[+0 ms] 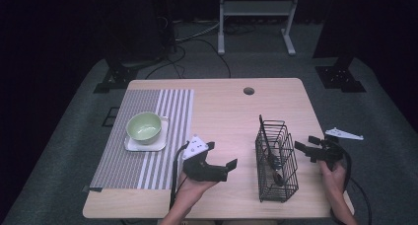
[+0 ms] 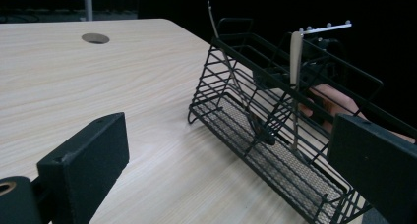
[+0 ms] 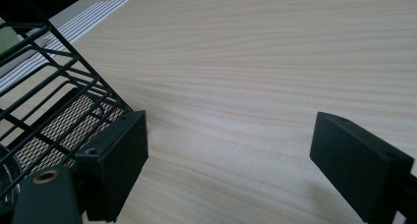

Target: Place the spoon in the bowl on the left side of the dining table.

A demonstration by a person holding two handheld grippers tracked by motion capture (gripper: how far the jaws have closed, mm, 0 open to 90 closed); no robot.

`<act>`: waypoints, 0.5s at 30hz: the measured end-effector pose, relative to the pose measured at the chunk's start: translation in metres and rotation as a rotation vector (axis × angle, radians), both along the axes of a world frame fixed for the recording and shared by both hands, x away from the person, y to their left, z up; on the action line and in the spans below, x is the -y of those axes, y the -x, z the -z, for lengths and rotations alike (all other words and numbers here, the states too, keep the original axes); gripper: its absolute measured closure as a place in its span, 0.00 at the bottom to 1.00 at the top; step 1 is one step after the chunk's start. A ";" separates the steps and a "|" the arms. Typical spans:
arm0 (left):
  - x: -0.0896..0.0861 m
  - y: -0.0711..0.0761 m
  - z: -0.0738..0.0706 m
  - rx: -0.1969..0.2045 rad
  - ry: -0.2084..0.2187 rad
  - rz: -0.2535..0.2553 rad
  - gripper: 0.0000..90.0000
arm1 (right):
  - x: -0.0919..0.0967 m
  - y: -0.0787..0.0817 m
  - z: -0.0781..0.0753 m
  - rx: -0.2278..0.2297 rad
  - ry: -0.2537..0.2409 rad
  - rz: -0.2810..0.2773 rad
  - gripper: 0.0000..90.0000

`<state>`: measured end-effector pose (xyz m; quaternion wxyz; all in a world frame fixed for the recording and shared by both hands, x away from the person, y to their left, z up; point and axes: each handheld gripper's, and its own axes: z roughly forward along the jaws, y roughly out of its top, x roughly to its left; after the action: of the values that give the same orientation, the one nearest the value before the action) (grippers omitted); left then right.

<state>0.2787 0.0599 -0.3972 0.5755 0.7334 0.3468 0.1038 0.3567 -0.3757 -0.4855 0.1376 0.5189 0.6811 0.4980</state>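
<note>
On the right half of the wooden table [image 1: 222,111] stands a black wire cutlery basket [image 1: 277,161], with utensils [image 1: 272,158] leaning inside it; in the left gripper view a pale handle [image 2: 295,52] and a thin dark one rise above its rim. Both tongs flank the basket with jaws spread and empty: the left gripper [image 1: 221,166] just to its left, the right gripper [image 1: 306,148] just beside its right wall, neither touching it. Judging from this, the work looks barely begun: nothing has been lifted out, and the green bowl [image 1: 144,126] on its white square plate [image 1: 132,145], set on the striped mat [image 1: 170,111], holds nothing visible. Bare tabletop lies between basket and mat, giving free passage leftward. The basket sits near the table's front and right edges, so room there is tighter.
</note>
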 end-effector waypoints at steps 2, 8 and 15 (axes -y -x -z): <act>0.003 0.000 -0.001 0.001 -0.002 0.006 0.02 | 0.000 0.000 0.000 0.001 0.000 -0.001 0.15; 0.010 0.000 -0.004 0.000 0.001 0.018 0.02 | 0.001 0.000 0.000 0.003 -0.004 -0.001 0.15; 0.022 0.000 -0.010 0.010 0.007 0.037 0.02 | 0.001 0.000 0.000 0.004 -0.007 0.001 0.15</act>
<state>0.2786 0.0382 -0.3869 0.5815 0.7372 0.3306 0.0958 0.3566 -0.3767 -0.4856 0.1375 0.5186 0.6787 0.5016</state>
